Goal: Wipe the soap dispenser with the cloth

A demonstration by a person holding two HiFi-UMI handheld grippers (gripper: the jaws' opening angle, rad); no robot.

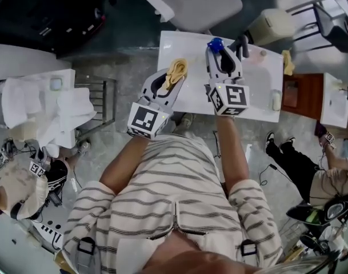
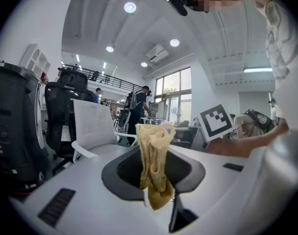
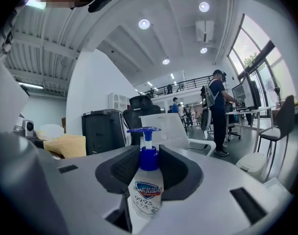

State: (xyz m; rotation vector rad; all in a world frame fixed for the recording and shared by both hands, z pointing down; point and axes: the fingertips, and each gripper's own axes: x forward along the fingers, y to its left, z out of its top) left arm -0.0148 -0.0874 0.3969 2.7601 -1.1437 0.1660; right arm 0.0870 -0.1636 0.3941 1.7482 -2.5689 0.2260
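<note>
Above a white table (image 1: 259, 96), a person in a striped top holds a tool in each hand, both raised off the surface. At left, the left gripper (image 1: 172, 79) pinches a yellow cloth (image 2: 155, 165) by its middle; the folds bunch above the jaws and a loose end hangs below them. At right, the right gripper (image 1: 222, 55) is clamped on the body of the soap dispenser (image 3: 148, 187), which stands upright between the jaws, its blue pump head topmost and its label facing the camera. The two tools sit side by side, near each other but not touching, with the bottle to the right of the cloth. The wipe appears not yet begun: the cloth hand would have to cross rightward and run along the bottle's upright length.
</note>
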